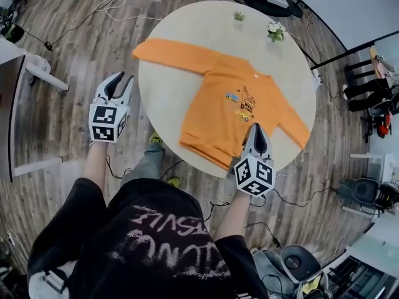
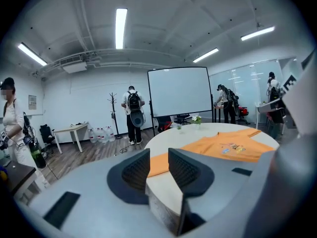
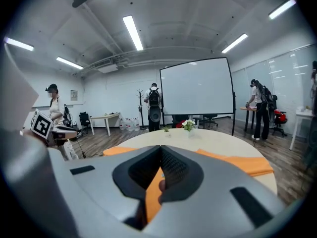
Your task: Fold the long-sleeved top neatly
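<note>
An orange long-sleeved top (image 1: 224, 104) with a small print on its chest lies flat on the round pale table (image 1: 206, 30), both sleeves spread out. My left gripper (image 1: 122, 80) hangs off the table's left edge over the floor. It is open, with nothing between its jaws. In the left gripper view my left gripper (image 2: 158, 157) looks toward the near sleeve of the top (image 2: 223, 148). My right gripper (image 1: 257, 128) hovers over the top's hem at the near right, shut. In the right gripper view the jaw tips of my right gripper (image 3: 160, 155) meet, and orange cloth (image 3: 237, 162) shows beyond them.
Two small potted plants (image 1: 239, 16) (image 1: 275, 31) stand on the table's far side. A white screen on a stand (image 2: 181, 90) is behind the table, with people standing about the room. Cables (image 1: 118, 8) trail over the wooden floor. A white desk (image 1: 25, 73) is at the left.
</note>
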Demonstrator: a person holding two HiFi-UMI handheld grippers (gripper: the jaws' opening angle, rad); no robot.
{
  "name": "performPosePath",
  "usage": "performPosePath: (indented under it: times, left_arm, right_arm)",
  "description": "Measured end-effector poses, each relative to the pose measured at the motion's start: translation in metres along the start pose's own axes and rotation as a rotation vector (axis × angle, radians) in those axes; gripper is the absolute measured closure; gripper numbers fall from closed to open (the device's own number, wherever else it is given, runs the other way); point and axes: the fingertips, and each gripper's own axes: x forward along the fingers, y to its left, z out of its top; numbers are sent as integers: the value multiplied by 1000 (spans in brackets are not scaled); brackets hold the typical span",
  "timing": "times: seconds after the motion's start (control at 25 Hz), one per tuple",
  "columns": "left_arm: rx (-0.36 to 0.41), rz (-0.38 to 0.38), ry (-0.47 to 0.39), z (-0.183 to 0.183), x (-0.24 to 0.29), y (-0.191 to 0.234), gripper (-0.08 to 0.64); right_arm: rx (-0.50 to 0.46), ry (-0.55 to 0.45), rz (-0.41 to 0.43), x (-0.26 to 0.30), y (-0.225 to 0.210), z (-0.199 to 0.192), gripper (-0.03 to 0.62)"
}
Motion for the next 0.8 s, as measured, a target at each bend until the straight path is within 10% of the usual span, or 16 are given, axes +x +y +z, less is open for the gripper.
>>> performPosePath:
  times: [0.8]
  left_arm:
    - [-67,-72,259,-144,183,106,446]
  right_arm:
    - [-19,238,-24,189,73,-50,586]
